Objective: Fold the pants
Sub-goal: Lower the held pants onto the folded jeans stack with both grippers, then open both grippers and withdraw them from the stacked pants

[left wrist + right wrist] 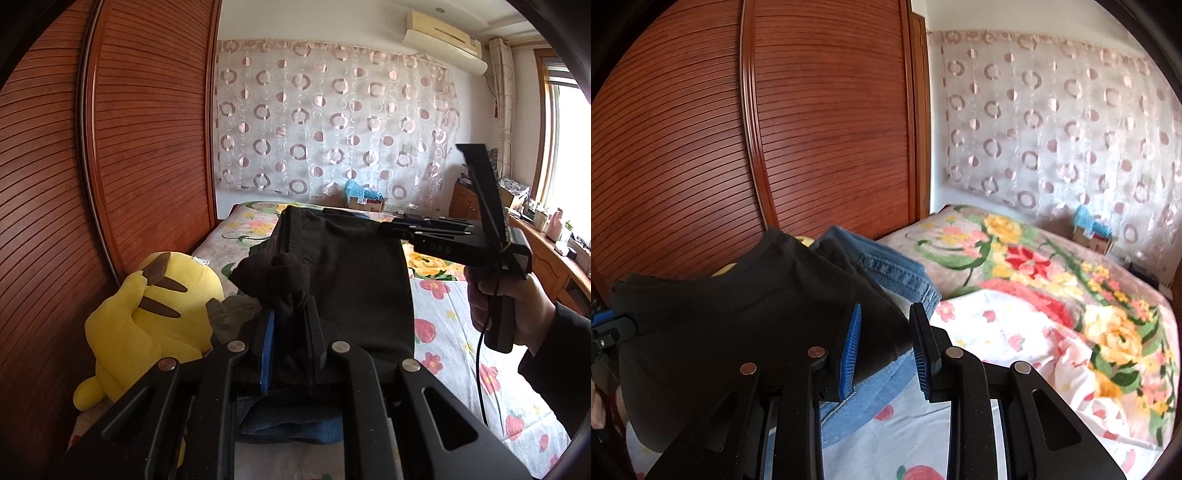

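The black pants are held up above the bed, draped over a pair of blue jeans that lie on the flowered sheet beneath; in the right wrist view the dark cloth hangs like a sheet with a blue denim edge showing just under its lower border. A bunched corner of the black fabric is pinched between the fingers of the left gripper, which are pressed nearly together on it, probably so that this end stays lifted and taut while the other end is dealt with. The right gripper is seen with its blue-padded fingers spread and nothing between them, the edge of the pants lying just beside the left pad; in the left wrist view its tips lie at the far upper edge of the pants, and whether they touch the cloth there cannot be told. That placement suggests a fresh hold on the opposite corner is being sought, so that the cloth can be stretched square before it is folded. A yellow plush toy lies beside the pants, against the wooden wardrobe, clear of the cloth. The fold itself appears not yet laid down.
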`<act>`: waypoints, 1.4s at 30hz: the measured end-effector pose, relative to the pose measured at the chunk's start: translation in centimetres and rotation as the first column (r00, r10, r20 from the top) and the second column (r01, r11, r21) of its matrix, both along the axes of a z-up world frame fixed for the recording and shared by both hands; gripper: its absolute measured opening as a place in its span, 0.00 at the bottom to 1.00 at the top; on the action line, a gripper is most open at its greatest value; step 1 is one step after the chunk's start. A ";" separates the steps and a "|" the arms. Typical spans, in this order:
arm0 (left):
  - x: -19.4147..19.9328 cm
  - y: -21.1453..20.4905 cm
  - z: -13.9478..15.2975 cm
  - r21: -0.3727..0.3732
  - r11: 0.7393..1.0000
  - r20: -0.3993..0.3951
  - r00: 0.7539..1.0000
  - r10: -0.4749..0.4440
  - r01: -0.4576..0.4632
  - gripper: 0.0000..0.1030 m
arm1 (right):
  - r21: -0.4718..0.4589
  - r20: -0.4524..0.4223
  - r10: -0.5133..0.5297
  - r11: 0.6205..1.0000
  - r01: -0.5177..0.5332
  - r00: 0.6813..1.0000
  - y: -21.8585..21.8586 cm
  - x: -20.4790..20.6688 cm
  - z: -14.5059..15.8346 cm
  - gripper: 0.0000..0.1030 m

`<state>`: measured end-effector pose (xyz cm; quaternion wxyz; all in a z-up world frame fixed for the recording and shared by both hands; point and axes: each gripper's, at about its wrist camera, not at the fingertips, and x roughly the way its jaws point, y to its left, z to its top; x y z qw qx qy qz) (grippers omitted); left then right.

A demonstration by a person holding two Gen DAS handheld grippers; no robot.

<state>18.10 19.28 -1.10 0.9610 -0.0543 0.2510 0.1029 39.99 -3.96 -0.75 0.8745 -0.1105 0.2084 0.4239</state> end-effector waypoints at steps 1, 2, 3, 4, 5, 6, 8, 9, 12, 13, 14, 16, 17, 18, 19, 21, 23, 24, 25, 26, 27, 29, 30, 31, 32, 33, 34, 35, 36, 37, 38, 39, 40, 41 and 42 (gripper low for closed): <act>-0.1 0.0 0.1 0.002 1.000 0.000 1.000 0.001 -0.001 0.16 | 0.006 0.005 0.002 1.000 -0.002 1.000 -0.1 -0.5 0.1 0.27; -0.2 0.0 0.1 0.004 1.000 0.001 1.000 0.002 -0.002 0.19 | 0.014 0.005 0.004 1.000 -0.004 1.000 -0.1 -0.9 0.3 0.27; -0.4 0.0 0.3 0.007 1.000 0.004 1.000 0.005 -0.005 0.20 | 0.020 0.004 0.007 1.000 -0.007 1.000 -0.4 -1.4 0.2 0.27; -0.4 0.0 0.4 0.009 1.000 0.006 1.000 0.006 -0.006 0.22 | 0.026 0.003 0.012 1.000 -0.012 1.000 -0.7 -1.9 0.2 0.27; -0.5 0.0 0.4 0.011 1.000 0.006 1.000 0.008 -0.008 0.26 | 0.030 0.002 0.019 0.999 -0.019 1.000 -0.7 -2.3 0.2 0.27; -0.6 -0.1 0.5 0.013 1.000 0.006 1.000 0.009 -0.009 0.27 | 0.031 0.001 0.024 0.999 -0.024 1.000 -0.8 -2.9 0.2 0.27; -0.8 -0.1 0.7 0.020 1.000 0.004 1.000 0.012 -0.012 0.31 | 0.031 -0.002 0.027 0.999 -0.027 1.000 -1.0 -3.5 0.0 0.27; -1.0 -0.2 0.8 0.026 1.000 0.005 1.000 0.013 -0.013 0.33 | 0.030 -0.003 0.028 0.999 -0.028 1.000 -1.2 -3.9 -0.1 0.27; -1.4 -0.3 1.0 0.041 0.999 0.011 1.000 0.015 -0.015 0.48 | 0.030 -0.006 0.025 0.999 -0.024 1.000 -1.5 -4.4 -0.3 0.27; -1.4 -0.3 0.9 0.046 0.999 0.004 1.000 0.016 -0.016 0.51 | 0.032 -0.011 0.024 0.999 -0.023 1.000 -1.6 -4.5 -0.3 0.27; -1.4 -0.3 0.9 0.048 0.999 -0.006 1.000 0.015 -0.015 0.56 | 0.034 -0.019 0.024 0.999 -0.024 1.000 -1.7 -4.7 -0.4 0.27; -1.4 -0.1 0.8 0.037 0.999 -0.010 1.000 0.011 -0.010 0.66 | 0.032 -0.026 0.025 0.999 -0.024 0.999 -1.8 -4.7 -0.6 0.27; -1.6 0.0 0.9 0.032 0.999 -0.006 1.000 0.011 -0.011 0.74 | 0.030 -0.026 0.025 0.999 -0.025 0.999 -1.9 -4.9 -0.5 0.27; -1.8 0.0 0.9 0.028 1.000 0.002 1.000 0.012 -0.012 0.78 | 0.028 -0.026 0.027 0.999 -0.026 0.999 -1.9 -4.9 -0.4 0.27; -2.0 0.1 1.0 0.024 1.000 0.012 1.000 0.013 -0.013 0.82 | 0.028 -0.026 0.027 0.999 -0.026 0.999 -1.9 -5.1 -0.2 0.27; -2.3 0.2 1.1 0.020 1.000 0.020 1.000 0.015 -0.015 0.87 | 0.026 -0.027 0.027 0.999 -0.026 0.999 -2.0 -5.3 -0.2 0.27; -2.4 0.2 1.3 0.030 0.999 0.024 0.999 0.023 -0.024 0.87 | 0.022 -0.031 0.026 0.999 -0.026 0.999 -2.0 -5.5 -0.1 0.27; -2.6 0.1 1.5 0.035 0.999 0.032 0.999 0.025 -0.027 0.87 | 0.022 -0.031 0.025 0.999 -0.025 0.999 -2.0 -5.6 0.0 0.27; -2.7 0.1 1.6 0.040 0.999 0.038 0.999 0.027 -0.029 0.87 | 0.025 -0.033 0.025 0.999 -0.024 0.999 -2.1 -5.7 0.0 0.27; -2.8 0.1 1.7 0.046 0.998 0.042 0.999 0.029 -0.031 0.87 | 0.028 -0.036 0.026 0.999 -0.025 0.999 -2.2 -5.7 0.1 0.27; -3.0 0.0 1.9 0.048 0.998 0.045 0.999 0.027 -0.029 0.87 | 0.030 -0.037 0.026 0.999 -0.025 0.999 -2.1 -5.8 0.1 0.27; -3.1 0.1 2.1 0.039 0.999 0.045 0.999 0.017 -0.018 0.87 | 0.034 -0.038 0.022 0.999 -0.021 0.999 -2.3 -6.2 0.0 0.27; -3.2 0.0 2.1 0.035 0.999 0.047 0.999 0.009 -0.010 0.87 | 0.035 -0.040 0.021 0.999 -0.020 0.999 -2.3 -6.3 0.0 0.27; -3.4 -0.1 2.2 0.035 0.999 0.049 0.999 0.005 -0.006 0.87 | 0.038 -0.042 0.020 0.999 -0.018 0.999 -2.4 -6.4 0.0 0.27; -3.4 -0.2 2.2 0.036 0.999 0.050 0.999 0.003 -0.004 0.87 | 0.038 -0.043 0.018 0.999 -0.016 0.999 -2.4 -6.6 0.0 0.27; -3.5 -0.4 2.3 0.038 0.999 0.051 0.999 -0.003 0.001 0.87 | 0.040 -0.042 0.014 0.999 -0.012 0.999 -2.6 -6.8 -0.1 0.27; -3.6 -0.5 2.4 0.039 0.999 0.051 0.999 -0.009 0.007 0.87 | 0.040 -0.041 0.011 0.999 -0.009 0.999 -2.8 -7.0 0.0 0.27; -3.7 -0.7 2.4 0.038 0.999 0.052 0.999 -0.014 0.013 0.87 | 0.041 -0.041 0.008 0.999 -0.007 0.999 -2.9 -7.2 0.1 0.27; -3.8 -0.9 2.5 0.041 0.999 0.052 0.998 -0.021 0.019 0.87 | 0.042 -0.041 0.006 0.999 -0.004 0.999 -3.0 -7.5 0.1 0.27; -3.9 -1.1 2.6 0.048 0.999 0.053 0.998 -0.025 0.023 0.87 | 0.045 -0.041 0.001 0.999 0.001 0.999 -3.2 -7.7 0.2 0.28; -4.1 -1.4 2.7 0.054 0.998 0.053 0.998 -0.030 0.027 0.87 | 0.046 -0.040 -0.004 0.999 0.006 0.999 -3.4 -7.8 0.2 0.31; -4.1 -1.7 2.8 0.060 0.998 0.051 0.998 -0.037 0.034 0.87 | 0.051 -0.039 -0.010 0.999 0.012 0.999 -3.6 -8.1 0.2 0.32; -4.2 -1.9 2.8 0.061 0.997 0.050 0.998 -0.043 0.040 0.87 | 0.058 -0.037 -0.014 0.998 0.016 0.999 -3.9 -8.3 0.4 0.35; -4.3 -2.2 2.9 0.058 0.997 0.050 0.997 -0.052 0.049 0.87 | 0.063 -0.037 -0.018 0.998 0.021 0.999 -4.3 -8.6 0.5 0.38; -4.4 -2.4 3.0 0.054 0.997 0.050 0.997 -0.058 0.056 0.87 | 0.066 -0.035 -0.025 0.997 0.027 0.999 -4.5 -9.0 0.5 0.40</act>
